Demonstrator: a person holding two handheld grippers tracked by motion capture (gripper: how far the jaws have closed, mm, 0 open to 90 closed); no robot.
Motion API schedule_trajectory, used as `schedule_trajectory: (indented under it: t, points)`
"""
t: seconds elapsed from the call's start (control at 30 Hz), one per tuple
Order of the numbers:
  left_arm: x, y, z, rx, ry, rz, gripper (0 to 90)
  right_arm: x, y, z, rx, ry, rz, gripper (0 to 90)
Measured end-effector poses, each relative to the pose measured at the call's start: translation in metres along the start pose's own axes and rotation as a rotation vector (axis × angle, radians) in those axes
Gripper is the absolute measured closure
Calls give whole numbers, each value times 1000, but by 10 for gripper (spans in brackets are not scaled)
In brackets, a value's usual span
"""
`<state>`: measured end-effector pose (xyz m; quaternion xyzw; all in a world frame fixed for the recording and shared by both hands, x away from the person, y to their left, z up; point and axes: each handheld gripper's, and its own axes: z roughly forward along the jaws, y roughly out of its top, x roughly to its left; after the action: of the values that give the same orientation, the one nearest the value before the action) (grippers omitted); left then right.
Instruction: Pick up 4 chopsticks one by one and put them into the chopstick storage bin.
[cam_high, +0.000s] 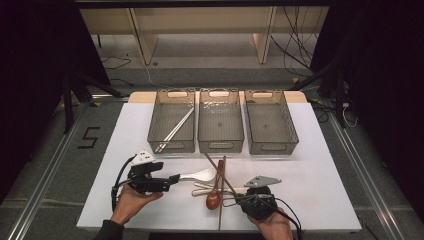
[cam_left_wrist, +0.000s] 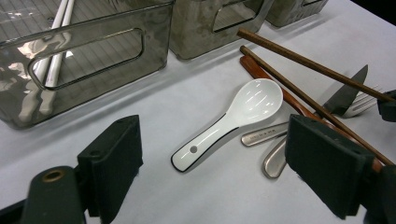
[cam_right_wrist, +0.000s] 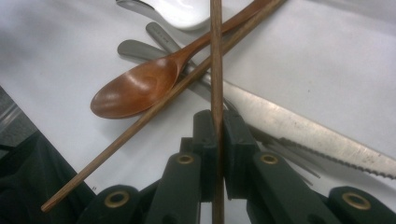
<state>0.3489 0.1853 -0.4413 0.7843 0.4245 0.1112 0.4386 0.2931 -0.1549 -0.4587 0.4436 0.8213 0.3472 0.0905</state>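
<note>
My right claw (cam_right_wrist: 217, 126) is clamped on one wooden chopstick (cam_right_wrist: 215, 56), which runs upright between its pads at the 6 o'clock edge of the desk (cam_high: 325, 165). A second chopstick (cam_right_wrist: 154, 112) crosses it, beside a wooden spoon (cam_right_wrist: 135, 88) and a serrated knife (cam_right_wrist: 303, 130). My left claw (cam_left_wrist: 210, 163) stands open at 8 o'clock, with a white spoon (cam_left_wrist: 233, 121) lying between its pads, untouched.

I see the brown wooden chopstick (cam_right_wrist: 215, 70) running straight up between my right gripper's (cam_right_wrist: 219, 135) pads, pinched near its lower part. It crosses over the second chopstick (cam_right_wrist: 154, 112), which slants beside the wooden spoon (cam_right_wrist: 135, 88) on the white table.
</note>
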Motion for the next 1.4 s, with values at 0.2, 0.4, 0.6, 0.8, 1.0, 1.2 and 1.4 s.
schedule_trajectory:
  t: [0.2,0.4,0.6,0.8,1.0,1.2,1.4]
  points:
    - [0,0,1,4,-1,4,185,4,2,-1,-7,-8,-61,858]
    - [0,2,0,12,-2,10,185,9,4,-2,-17,-8,-146,858]
    - [-1,5,-2,13,-3,16,184,12,4,-2,-28,-19,-197,858]
    - [-2,6,-2,18,-3,19,184,14,5,-4,-41,-26,-240,858]
    - [-2,8,-3,19,-2,26,183,20,5,-6,-59,-77,-369,858]
    - [-3,14,-8,19,5,50,183,27,5,-7,-87,-138,-503,858]
    - [-10,23,-14,43,-9,97,182,35,3,-5,-98,-213,-702,858]
